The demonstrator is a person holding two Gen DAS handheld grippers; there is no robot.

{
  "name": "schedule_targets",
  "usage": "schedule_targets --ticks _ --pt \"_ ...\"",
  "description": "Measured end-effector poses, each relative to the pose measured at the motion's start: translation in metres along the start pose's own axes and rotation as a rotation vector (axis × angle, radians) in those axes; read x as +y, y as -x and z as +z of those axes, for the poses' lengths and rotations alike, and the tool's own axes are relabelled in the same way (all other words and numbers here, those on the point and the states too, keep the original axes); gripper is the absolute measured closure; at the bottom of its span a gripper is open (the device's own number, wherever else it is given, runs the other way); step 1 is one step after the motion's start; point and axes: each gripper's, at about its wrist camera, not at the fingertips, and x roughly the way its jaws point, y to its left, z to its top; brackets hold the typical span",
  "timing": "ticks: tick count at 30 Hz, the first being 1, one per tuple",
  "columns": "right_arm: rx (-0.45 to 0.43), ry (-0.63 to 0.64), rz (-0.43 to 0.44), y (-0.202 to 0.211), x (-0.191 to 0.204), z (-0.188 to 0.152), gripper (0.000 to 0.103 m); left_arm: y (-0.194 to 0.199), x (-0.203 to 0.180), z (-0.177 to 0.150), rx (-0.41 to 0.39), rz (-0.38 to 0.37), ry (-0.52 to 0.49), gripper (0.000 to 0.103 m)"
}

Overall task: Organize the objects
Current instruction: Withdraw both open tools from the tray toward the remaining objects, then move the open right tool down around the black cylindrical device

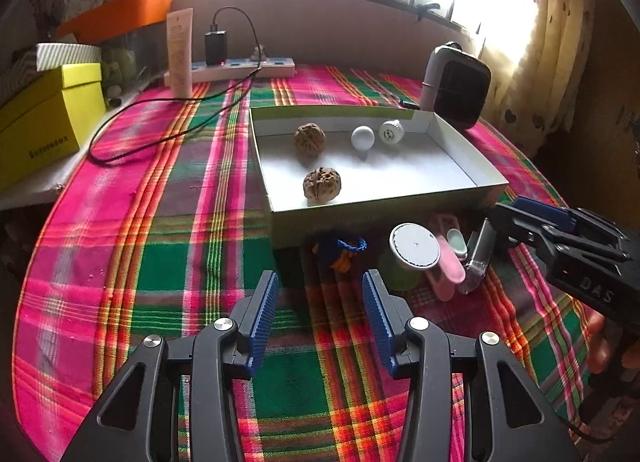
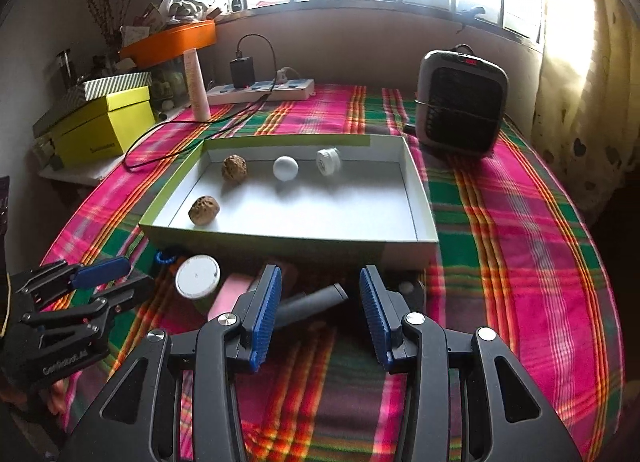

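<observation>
Open left gripper (image 1: 320,282) jaws, blue cord (image 1: 352,244) half-hidden behind box lid (image 1: 380,217)

A shallow white cardboard box (image 1: 460,165) at centre frame holds two brown walnuts (image 1: 310,139) and two white balls (image 1: 362,137). Below it, the left gripper (image 1: 320,294), jaws apart and empty, hovers over plaid cloth (image 1: 160,221). The right gripper (image 1: 520,217) enters from the right.

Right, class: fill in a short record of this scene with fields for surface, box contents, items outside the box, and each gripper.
surface: plaid tablecloth
box contents: shallow box holds two walnuts, white ball, white cap
outside the box: green jar with white lid, pink item, grey tube, blue cord
left gripper: open, empty
right gripper: open, above the grey tube
</observation>
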Motion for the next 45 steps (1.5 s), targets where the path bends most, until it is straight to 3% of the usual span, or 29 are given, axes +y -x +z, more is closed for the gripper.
schedule_targets --ticks 23,31,45 --pt "0.016 -0.059 0.002 0.006 -0.016 -0.02 0.061 -0.029 -0.007 0.011 0.048 0.061 -0.009 0.06" --pt "0.018 -0.022 0.026 -0.001 0.001 -0.013 0.06 -0.029 -0.001 0.013 0.039 0.039 0.041 0.061" --pt "0.027 0.01 -0.03 0.005 0.005 -0.021 0.06 -0.028 0.004 0.013 0.034 0.014 0.066 0.061"
